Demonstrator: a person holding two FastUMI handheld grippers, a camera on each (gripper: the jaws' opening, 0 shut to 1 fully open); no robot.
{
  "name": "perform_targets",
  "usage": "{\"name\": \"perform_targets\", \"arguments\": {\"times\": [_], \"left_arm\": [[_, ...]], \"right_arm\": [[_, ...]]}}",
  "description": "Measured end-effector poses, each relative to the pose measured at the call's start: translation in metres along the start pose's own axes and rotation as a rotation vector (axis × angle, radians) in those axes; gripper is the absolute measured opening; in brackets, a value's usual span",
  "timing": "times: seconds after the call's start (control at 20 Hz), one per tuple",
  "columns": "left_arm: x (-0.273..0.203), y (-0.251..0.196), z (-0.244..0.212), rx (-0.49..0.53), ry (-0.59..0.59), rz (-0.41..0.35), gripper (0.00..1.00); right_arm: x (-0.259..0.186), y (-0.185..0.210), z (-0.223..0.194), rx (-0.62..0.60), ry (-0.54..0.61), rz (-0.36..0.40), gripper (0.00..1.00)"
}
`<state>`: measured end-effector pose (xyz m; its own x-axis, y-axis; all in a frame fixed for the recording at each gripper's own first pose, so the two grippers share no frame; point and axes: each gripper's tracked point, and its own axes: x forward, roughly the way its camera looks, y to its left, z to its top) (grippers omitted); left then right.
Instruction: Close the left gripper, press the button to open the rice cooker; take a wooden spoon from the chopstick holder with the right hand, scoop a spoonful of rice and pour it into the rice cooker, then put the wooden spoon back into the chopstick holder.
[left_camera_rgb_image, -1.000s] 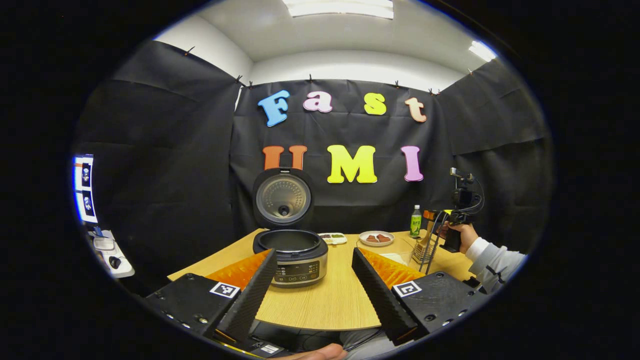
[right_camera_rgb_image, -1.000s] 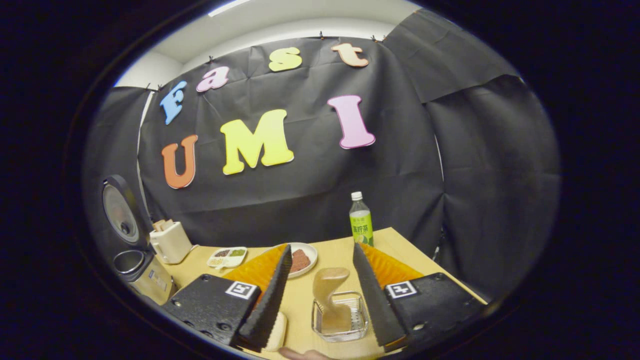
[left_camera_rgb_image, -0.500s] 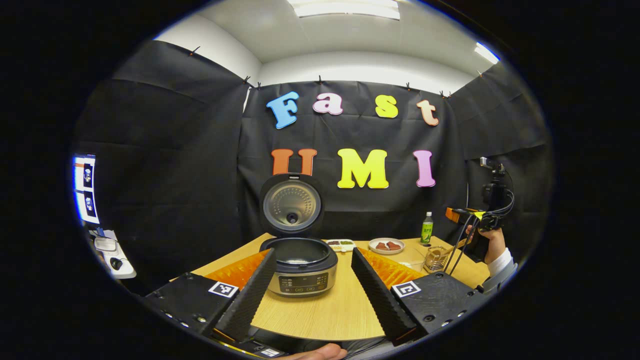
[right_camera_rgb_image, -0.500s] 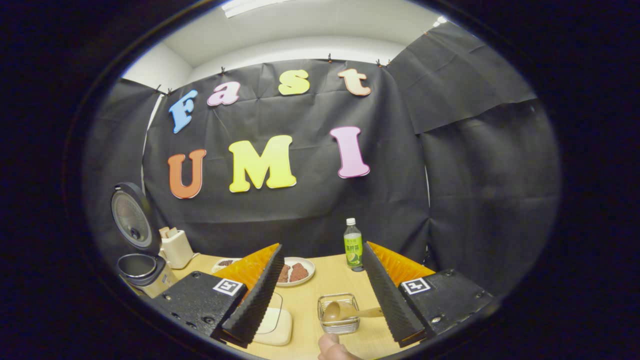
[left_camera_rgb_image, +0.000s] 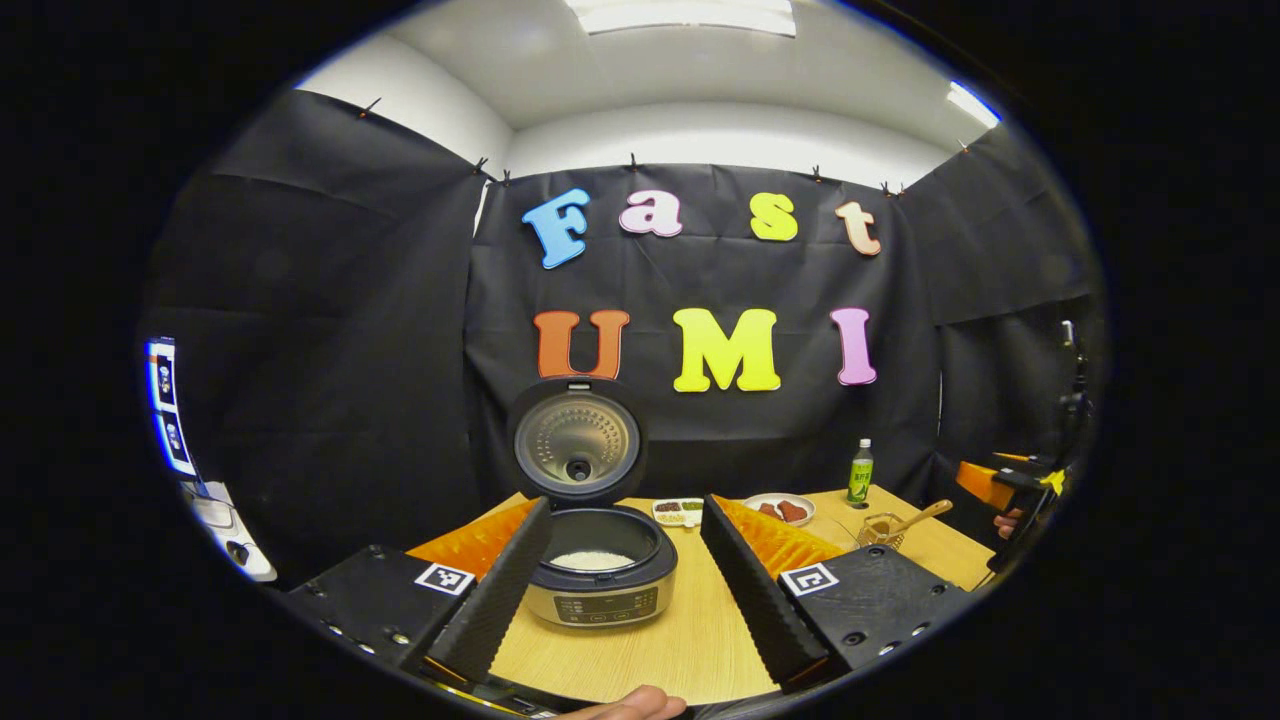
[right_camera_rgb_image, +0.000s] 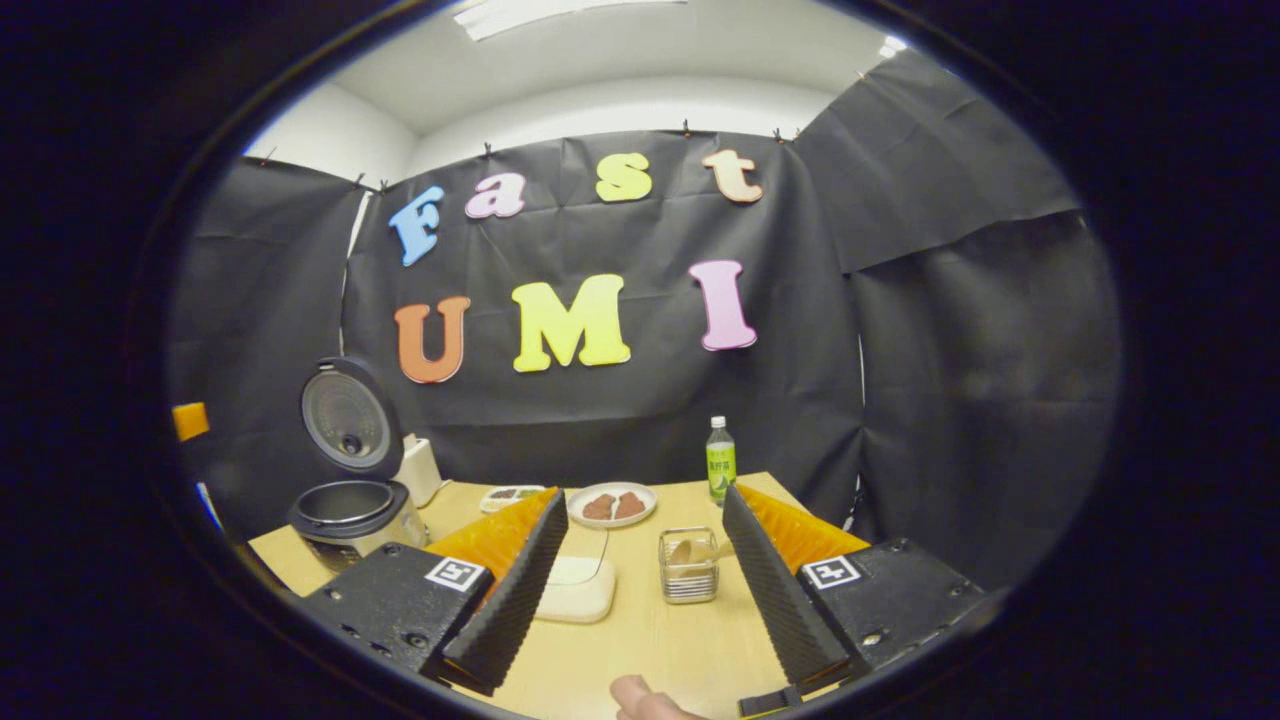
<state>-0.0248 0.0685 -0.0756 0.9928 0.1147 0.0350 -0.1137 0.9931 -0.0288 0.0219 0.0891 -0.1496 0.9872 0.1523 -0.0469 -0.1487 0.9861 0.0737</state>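
On the wooden table (left_camera_rgb_image: 690, 640), seen in the left gripper view, the rice cooker (left_camera_rgb_image: 600, 570) sits at about 6 o'clock with its lid (left_camera_rgb_image: 577, 440) standing upright and white rice in the pot. The left gripper (left_camera_rgb_image: 625, 590) is spread wide and empty, the cooker showing between its fingers. At 4 o'clock the wooden spoon (left_camera_rgb_image: 912, 517) leans in the wire chopstick holder (left_camera_rgb_image: 878, 529), near a green bottle (left_camera_rgb_image: 860, 472). In the right gripper view, the right gripper (right_camera_rgb_image: 645, 590) is also wide apart and holds nothing; the chopstick holder (right_camera_rgb_image: 688, 566) with the spoon (right_camera_rgb_image: 688, 551) stands between its fingers, just right of a white rice container (right_camera_rgb_image: 577, 587), with a plate (right_camera_rgb_image: 612, 503) beyond
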Motion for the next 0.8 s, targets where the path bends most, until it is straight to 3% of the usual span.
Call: {"name": "perform_targets", "arguments": {"times": [0.15, 0.45, 0.65, 0.8], "left_arm": [[0.026, 0.006, 0.018, 0.004, -0.032, 0.013, 0.96], [0.101, 0.039, 0.056, 0.054, -0.108, 0.118, 0.96], [0.163, 0.044, 0.082, 0.108, -0.164, 0.144, 0.95], [0.207, 0.061, 0.095, 0.12, -0.177, 0.208, 0.95]], "right_arm": [[-0.023, -0.014, 0.008, -0.048, -0.014, -0.008, 1.0], [-0.048, -0.028, 0.029, -0.057, -0.075, 0.043, 1.0], [-0.035, -0.046, 0.022, -0.053, -0.068, 0.045, 1.0], [-0.024, -0.054, 0.017, -0.081, -0.061, 0.05, 1.0]]}}
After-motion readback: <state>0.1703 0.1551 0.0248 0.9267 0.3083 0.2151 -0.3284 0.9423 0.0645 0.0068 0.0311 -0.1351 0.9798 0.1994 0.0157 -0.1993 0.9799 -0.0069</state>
